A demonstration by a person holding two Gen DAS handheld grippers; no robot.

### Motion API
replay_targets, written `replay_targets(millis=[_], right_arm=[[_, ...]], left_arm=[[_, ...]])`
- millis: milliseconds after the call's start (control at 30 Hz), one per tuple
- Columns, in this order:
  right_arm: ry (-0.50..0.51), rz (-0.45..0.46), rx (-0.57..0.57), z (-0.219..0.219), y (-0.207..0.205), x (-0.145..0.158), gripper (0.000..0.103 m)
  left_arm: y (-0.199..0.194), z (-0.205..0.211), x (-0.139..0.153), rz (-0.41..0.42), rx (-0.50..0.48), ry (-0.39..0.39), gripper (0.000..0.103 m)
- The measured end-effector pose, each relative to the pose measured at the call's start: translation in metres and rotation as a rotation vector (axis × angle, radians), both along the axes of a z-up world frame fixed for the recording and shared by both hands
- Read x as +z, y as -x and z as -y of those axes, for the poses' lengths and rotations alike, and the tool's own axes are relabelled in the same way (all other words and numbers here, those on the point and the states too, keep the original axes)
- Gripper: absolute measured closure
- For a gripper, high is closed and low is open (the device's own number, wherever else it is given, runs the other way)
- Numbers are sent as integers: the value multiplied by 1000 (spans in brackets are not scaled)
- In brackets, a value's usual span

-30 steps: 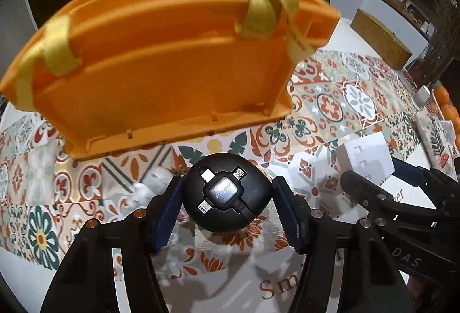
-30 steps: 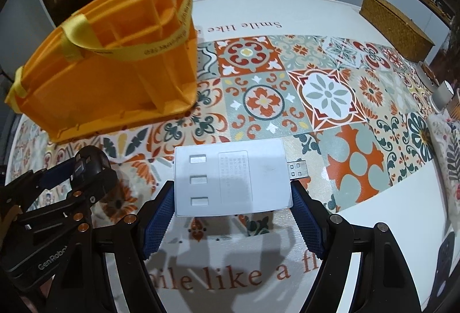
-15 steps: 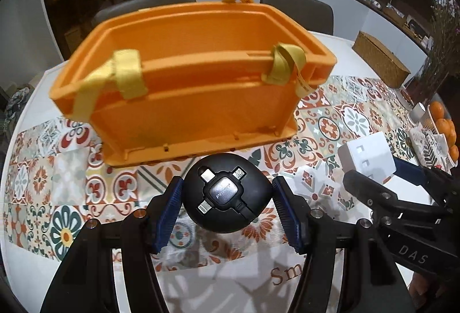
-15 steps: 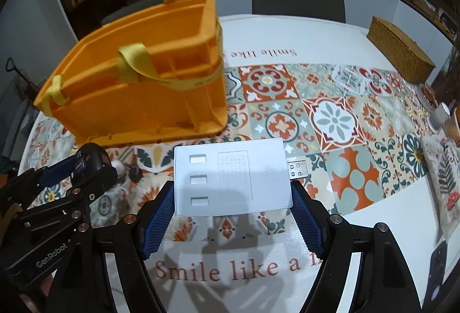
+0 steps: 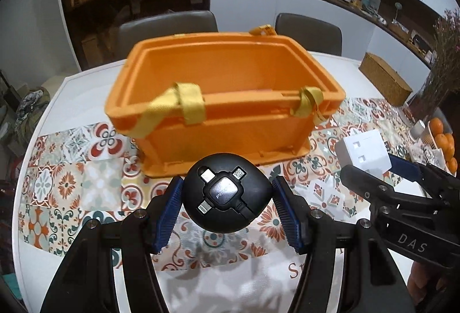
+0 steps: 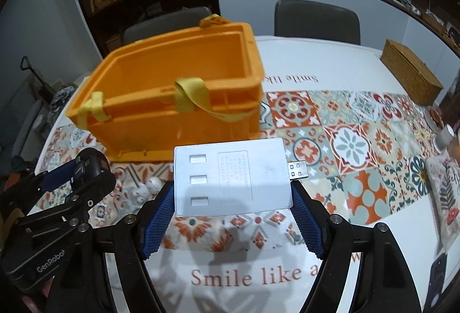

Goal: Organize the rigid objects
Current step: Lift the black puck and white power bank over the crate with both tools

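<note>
Black and round, the cable reel [image 5: 227,192] sits pinched at its widest part between the blue pads of the left claw [image 5: 227,198], up in the air on the near side of the orange crate [image 5: 227,100], and that is the first worry: a ball-shaped shell held only at two small spots could roll or squirt out if the hand tips sharply on the way over the rim. Over on the other hand, the right claw [image 6: 233,198] is clamped across the flat white USB hub [image 6: 230,178], plug poking out toward the far-right side, also short of the crate and raised off the patterned worktop [image 6: 359,146]. That slab is wide and only its lower edges are caught by the pads, so I judge a knock against the crate wall could lever it loose. Both claws angle downward toward the crate, side by side and close together; from the left camera the right claw [image 5: 382,169] sits just off to the right of the reel, so crowding the opening together risks a clash. Look further: the yellow straps [image 5: 184,103] drape over the crate's near wall and could snag a finger or the hub's plug. Inside, the crate looks bare as far as I can see. Beyond it stand two chairs.
</note>
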State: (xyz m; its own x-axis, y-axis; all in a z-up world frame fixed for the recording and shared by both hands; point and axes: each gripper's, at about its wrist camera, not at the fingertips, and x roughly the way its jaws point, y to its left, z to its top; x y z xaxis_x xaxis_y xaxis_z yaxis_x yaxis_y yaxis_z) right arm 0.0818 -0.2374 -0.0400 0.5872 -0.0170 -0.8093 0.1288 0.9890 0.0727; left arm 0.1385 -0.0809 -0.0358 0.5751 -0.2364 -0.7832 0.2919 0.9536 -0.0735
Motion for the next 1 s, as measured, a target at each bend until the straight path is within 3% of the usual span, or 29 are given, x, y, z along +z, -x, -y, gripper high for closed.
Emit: replay_targets(millis=[367, 1000], right_arm=[[-21, 40, 26, -14, -19, 25, 26], [5, 87, 44, -23, -68, 67, 26]], left_arm=[[-12, -18, 34, 73, 24, 4, 41], [-55, -23, 73, 107, 37, 2, 41]])
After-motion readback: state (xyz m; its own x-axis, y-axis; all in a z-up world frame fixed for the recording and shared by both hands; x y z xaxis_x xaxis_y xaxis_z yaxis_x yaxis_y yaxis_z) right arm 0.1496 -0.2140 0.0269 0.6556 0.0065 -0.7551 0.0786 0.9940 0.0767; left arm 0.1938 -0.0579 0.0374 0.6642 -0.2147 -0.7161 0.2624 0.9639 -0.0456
